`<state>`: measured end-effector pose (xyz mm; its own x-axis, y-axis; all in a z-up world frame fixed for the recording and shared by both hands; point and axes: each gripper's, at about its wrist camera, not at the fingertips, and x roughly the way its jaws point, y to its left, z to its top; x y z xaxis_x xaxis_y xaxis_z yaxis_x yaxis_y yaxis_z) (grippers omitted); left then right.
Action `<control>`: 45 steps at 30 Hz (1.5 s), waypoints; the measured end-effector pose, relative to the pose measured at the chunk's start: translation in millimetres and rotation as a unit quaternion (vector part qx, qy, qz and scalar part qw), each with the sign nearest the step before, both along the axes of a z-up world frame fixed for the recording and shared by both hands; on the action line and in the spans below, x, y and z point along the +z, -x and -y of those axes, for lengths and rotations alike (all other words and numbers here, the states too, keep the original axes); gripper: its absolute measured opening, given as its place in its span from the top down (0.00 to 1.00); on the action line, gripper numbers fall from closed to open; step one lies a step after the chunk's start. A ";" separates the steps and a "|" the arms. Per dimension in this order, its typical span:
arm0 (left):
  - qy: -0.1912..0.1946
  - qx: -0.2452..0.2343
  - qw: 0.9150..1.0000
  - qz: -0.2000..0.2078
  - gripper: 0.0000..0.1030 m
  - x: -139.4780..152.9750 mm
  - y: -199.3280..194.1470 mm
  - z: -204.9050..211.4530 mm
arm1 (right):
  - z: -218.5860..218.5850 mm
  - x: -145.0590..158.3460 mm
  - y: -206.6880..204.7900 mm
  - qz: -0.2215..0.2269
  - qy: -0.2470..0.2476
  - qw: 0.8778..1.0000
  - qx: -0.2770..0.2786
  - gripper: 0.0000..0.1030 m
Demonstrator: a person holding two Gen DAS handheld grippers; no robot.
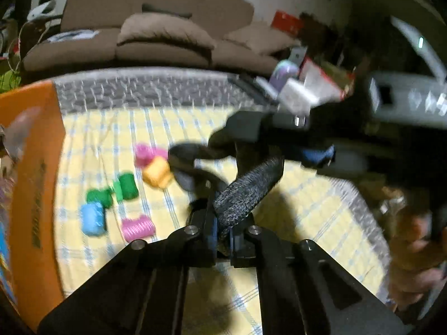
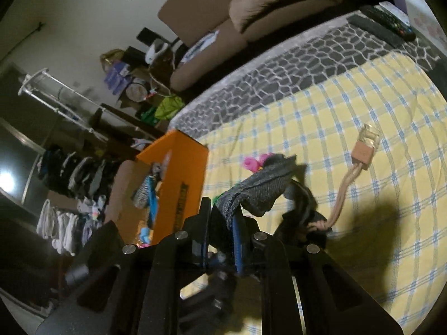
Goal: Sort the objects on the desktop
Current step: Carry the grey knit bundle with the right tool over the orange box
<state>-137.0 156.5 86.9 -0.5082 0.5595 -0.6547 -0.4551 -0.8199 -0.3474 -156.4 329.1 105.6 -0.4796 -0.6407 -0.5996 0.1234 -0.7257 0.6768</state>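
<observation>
- Left tongs (image 1: 223,223) are clamped on a dark knit strap (image 1: 248,189) at the lower middle of the left view; the strap runs up and right to the right tongs (image 1: 245,131), blurred at centre right.
- In the right view the right tongs (image 2: 223,223) pinch the same strap (image 2: 259,178) at lower centre, its bunched end drooping to their right.
- Both pairs hang over a bench under a yellow checked cloth (image 2: 363,195).
- An orange box (image 1: 30,195) fills the left edge of the left view, cut off by the frame; in the right view the box (image 2: 178,173) stands open at centre left with mixed items inside, too jumbled to name.
- Six small thread spools lie left of the strap: two pink (image 1: 138,227), two green (image 1: 127,185), one blue (image 1: 93,219), one orange (image 1: 156,171). In the right view the strap hides most of them.
- A tan cord with a clear plug (image 2: 363,150) lies to the right, its lower end lost in the strap.
- A brown sofa (image 1: 156,33) stands behind the bench.
- A hand (image 1: 416,240) at the right edge is blurred.
</observation>
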 end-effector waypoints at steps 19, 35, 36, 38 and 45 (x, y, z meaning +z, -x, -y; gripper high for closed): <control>0.039 -0.007 0.993 -0.111 0.95 175.9 -34.7 46.8 | 34.7 132.2 -31.6 -0.110 0.060 0.992 0.006 0.88; 0.086 0.043 0.982 -0.161 0.95 295.4 -93.4 126.5 | 122.5 257.2 -84.5 -0.159 0.016 0.986 0.044 0.88; 0.087 0.047 0.982 -0.161 0.95 300.0 -94.5 132.2 | 127.5 259.8 -85.2 -0.159 0.015 0.986 0.046 0.88; 0.092 0.053 0.981 -0.163 0.95 306.9 -97.6 140.9 | 138.5 264.5 -86.1 -0.157 0.015 0.986 0.050 0.88; 0.122 0.077 0.977 -0.159 0.95 316.0 -88.4 162.9 | 174.4 275.1 -83.7 -0.166 -0.009 0.984 0.066 0.88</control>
<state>-48.6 -6.4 402.9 -0.7730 0.3084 -0.5544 -0.3738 -0.9275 0.0051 -72.7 154.6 380.7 -0.5643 -0.7015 -0.4354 0.4294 -0.6998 0.5709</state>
